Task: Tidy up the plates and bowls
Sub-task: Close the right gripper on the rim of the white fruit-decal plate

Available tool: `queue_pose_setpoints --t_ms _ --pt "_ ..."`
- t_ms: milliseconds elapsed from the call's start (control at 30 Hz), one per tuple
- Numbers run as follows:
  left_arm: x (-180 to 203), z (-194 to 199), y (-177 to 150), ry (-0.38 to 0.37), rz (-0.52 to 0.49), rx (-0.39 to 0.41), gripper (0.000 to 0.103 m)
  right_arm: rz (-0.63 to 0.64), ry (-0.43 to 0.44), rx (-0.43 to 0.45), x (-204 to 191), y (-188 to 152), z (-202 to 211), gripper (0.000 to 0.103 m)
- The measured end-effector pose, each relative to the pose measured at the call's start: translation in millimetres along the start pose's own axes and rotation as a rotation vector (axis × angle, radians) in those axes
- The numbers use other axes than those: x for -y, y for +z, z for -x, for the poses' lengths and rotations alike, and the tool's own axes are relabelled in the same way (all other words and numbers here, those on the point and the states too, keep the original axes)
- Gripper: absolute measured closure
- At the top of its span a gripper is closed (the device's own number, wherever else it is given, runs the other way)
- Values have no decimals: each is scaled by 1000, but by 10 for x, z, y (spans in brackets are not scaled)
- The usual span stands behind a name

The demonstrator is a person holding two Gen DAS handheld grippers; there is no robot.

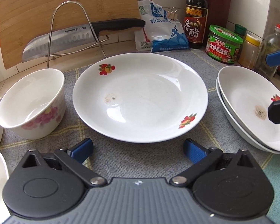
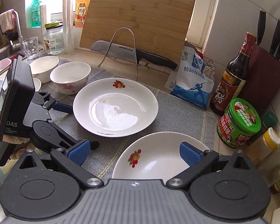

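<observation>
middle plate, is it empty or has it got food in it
Empty. The middle plate lies flat on the grey mat with only a small brownish stain and glare inside; no food shows in either wrist view.

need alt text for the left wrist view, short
An open left gripper hovers just in front of a single white plate with fruit prints on a grey mat. A flowered bowl sits to its left and two stacked plates to its right. Behind stand a knife in a wire rack, a cutting board and sauce bottles.
</observation>
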State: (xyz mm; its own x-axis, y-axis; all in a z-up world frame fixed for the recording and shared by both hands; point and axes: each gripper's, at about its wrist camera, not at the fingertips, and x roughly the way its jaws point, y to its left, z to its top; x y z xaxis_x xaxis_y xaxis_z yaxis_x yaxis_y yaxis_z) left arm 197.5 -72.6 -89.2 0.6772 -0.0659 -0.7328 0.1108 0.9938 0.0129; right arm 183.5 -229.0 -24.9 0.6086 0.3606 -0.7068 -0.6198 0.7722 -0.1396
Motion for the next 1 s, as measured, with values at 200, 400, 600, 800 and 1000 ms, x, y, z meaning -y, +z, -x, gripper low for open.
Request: queue_pose_setpoints --t_ms 200,400,600,800,1000 --pt "-8 -17 -11 0 4 29 0 51 79 -2 172 234 -307 0" --pt "-10 -14 -21 0 7 45 0 115 157 -32 267 470 -669 0" --pt "0 -4 -23 9 19 49 0 113 244 -63 385 671 -1037 0" --pt "9 8 -55 11 20 68 0 78 301 -110 490 825 -1438 0" --pt "38 8 -34 27 29 55 0 80 386 -156 531 888 -1740 0"
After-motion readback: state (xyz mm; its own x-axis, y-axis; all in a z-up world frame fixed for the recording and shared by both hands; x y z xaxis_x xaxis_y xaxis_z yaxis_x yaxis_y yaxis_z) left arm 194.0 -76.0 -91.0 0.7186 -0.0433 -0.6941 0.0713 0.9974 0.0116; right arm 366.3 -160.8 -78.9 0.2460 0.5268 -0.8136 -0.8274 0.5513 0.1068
